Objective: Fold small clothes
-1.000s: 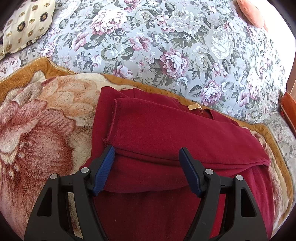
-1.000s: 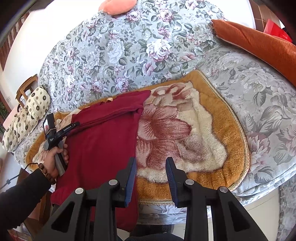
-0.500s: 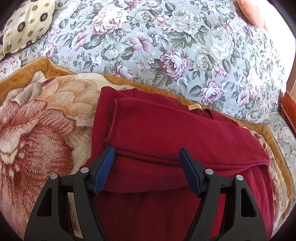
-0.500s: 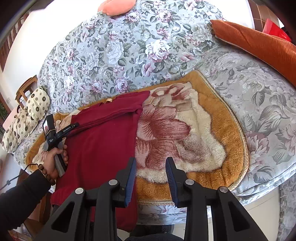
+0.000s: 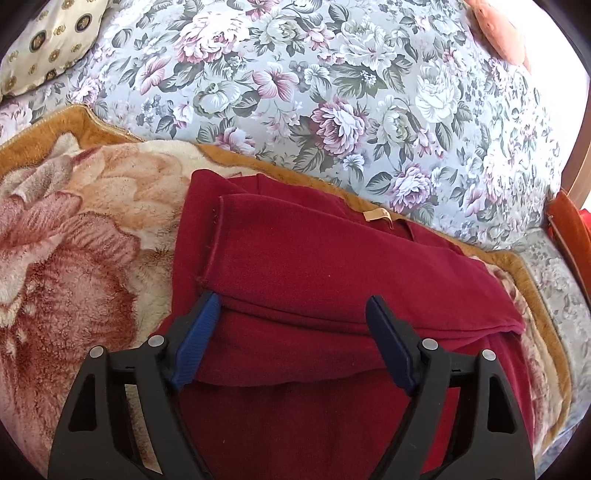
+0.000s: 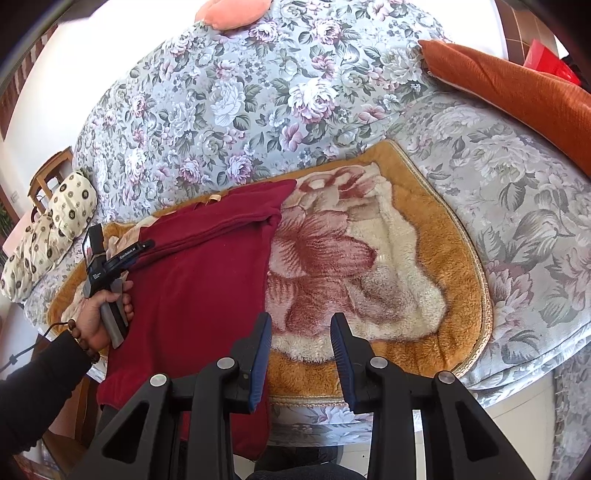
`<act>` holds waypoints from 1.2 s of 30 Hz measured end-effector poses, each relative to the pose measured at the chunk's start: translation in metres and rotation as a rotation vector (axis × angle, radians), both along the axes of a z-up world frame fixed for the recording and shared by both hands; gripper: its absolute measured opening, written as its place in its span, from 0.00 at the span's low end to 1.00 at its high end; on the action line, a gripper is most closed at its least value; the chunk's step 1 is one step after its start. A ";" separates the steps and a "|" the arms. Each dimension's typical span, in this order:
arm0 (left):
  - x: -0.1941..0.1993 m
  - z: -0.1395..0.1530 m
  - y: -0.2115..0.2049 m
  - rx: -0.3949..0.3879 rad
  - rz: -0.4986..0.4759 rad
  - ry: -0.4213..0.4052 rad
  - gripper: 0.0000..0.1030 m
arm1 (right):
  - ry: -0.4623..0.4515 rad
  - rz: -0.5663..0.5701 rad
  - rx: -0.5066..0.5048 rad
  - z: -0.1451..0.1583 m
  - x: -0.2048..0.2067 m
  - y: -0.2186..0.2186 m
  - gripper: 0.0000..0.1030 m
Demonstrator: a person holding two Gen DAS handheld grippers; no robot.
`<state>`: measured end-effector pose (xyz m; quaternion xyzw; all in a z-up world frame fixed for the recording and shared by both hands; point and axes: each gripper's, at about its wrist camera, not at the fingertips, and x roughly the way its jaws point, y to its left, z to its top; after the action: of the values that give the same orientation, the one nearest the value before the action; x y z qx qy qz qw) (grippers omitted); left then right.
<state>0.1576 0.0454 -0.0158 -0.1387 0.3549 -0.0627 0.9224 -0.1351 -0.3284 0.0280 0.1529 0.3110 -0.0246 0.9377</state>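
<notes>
Left jaws wider — sweater (image 5: 314, 258) (tan label (image 5: 376, 215))

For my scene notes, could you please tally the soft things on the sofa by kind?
Red garment: 1
Plush flower blanket: 1
Cushions: 3, a cream patterned one, an orange one and a pink one
Total: 5

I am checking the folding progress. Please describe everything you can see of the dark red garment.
The dark red garment looks like soft knit or fleece. It lies flat on the plush flowered blanket, one sleeve folded across the body, a tan neck label near the sofa back. Its lower part hangs over the seat edge. The left gripper has just been opening, jaws astride the fold.
</notes>
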 end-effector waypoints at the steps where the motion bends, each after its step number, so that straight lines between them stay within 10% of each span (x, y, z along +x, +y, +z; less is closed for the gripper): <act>1: 0.000 0.000 0.000 -0.006 -0.004 -0.001 0.81 | 0.002 0.000 -0.002 0.000 0.000 0.000 0.30; 36: 0.002 0.001 0.003 -0.028 -0.028 -0.001 0.84 | 0.030 -0.050 -0.141 0.004 -0.004 0.010 0.30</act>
<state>0.1593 0.0487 -0.0148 -0.1466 0.3555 -0.0805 0.9196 -0.1387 -0.3185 0.0324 0.0937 0.3188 -0.0723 0.9404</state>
